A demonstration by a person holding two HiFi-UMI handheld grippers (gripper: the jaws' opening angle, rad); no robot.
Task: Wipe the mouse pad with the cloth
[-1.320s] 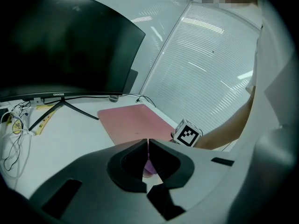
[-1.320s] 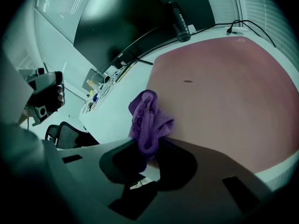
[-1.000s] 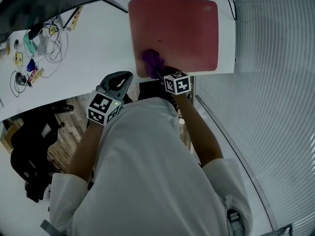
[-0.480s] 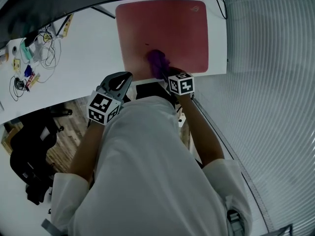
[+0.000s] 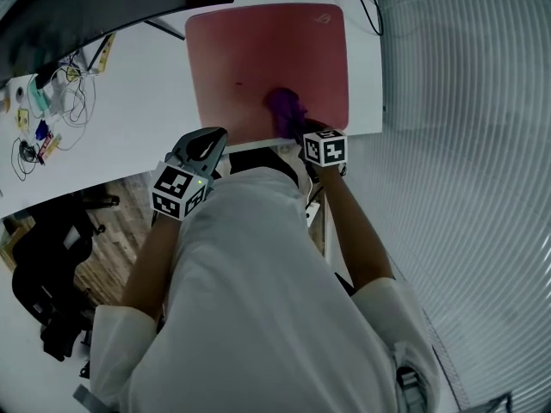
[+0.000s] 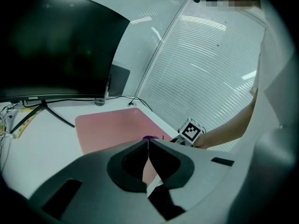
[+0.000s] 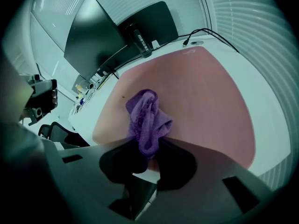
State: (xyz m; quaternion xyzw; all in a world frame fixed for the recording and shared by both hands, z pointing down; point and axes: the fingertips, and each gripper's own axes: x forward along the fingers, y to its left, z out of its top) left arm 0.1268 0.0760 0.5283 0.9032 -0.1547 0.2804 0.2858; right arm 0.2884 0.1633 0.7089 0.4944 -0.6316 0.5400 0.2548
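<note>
Purple and soft-looking, the cloth [image 5: 286,108] sits bunched in folds on the mouse pad [image 5: 258,50], close to the pad's near edge and right of its middle. In the head view the pad is a flat, smooth, dull-red rectangle with rounded corners, lying on a white desk [image 5: 129,119]. The right gripper [image 5: 297,129] reaches the cloth from the near side, its forearm stretched forward out of a white sleeve. The left gripper [image 5: 203,144] is held back at the desk's near edge, left of the pad and apart from it, with that forearm bent close to the body.

In the left gripper view the two grey jaws meet at their tips with nothing between them. Beyond them lie the pad and a dark curved monitor [image 6: 56,45].

In the right gripper view the jaws are clamped on the lower end of the cloth, whose looped, towel-like folds spread forward onto the pad. A black cable [image 7: 205,31] lies at the pad's far corner.
</note>
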